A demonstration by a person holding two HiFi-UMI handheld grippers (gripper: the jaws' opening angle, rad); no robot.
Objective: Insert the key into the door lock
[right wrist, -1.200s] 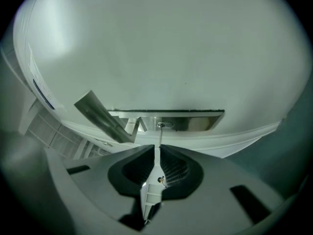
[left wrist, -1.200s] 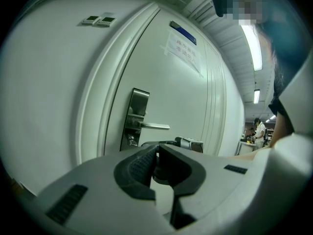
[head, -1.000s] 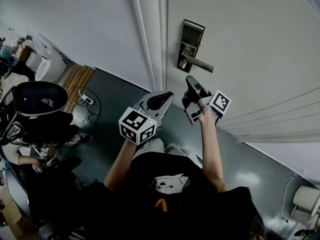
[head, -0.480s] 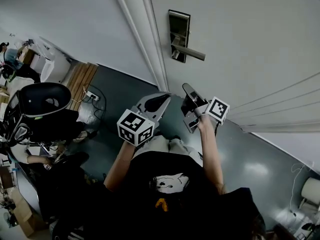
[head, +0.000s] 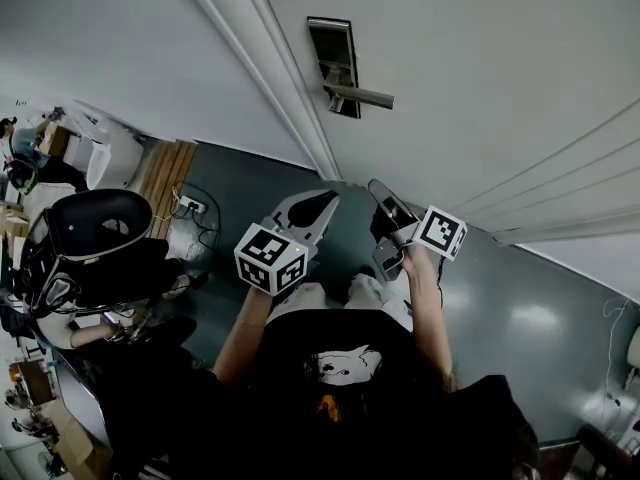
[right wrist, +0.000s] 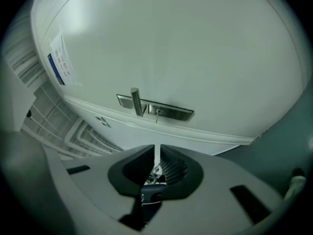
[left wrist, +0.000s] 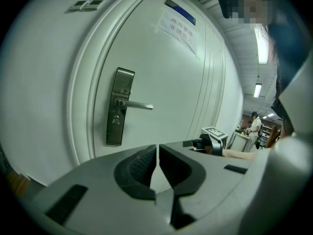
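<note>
A steel lock plate (head: 330, 48) with a lever handle (head: 362, 96) sits on the white door. In the right gripper view a thin metal piece (right wrist: 157, 115) sticks out of the plate (right wrist: 176, 113) beside the lever (right wrist: 135, 101). It looks like the key, though it is too small to be sure. My right gripper (head: 375, 185) is held below the lock, apart from it. Its jaws are shut to a thin slit (right wrist: 156, 151) and nothing pokes past the tips. My left gripper (head: 331, 196) hangs beside it, shut and empty (left wrist: 157, 148), facing the plate (left wrist: 119, 131).
The white door frame (head: 270, 78) runs to the left of the lock. A black office chair (head: 95, 233) and a power strip with cables (head: 190, 206) stand on the dark floor at left. A paper notice (left wrist: 178, 23) is stuck high on the door.
The right gripper has drawn down and away from the lock, so the gap to the lever has grown. The lock has slid upward in the head view. The left gripper has barely moved.
</note>
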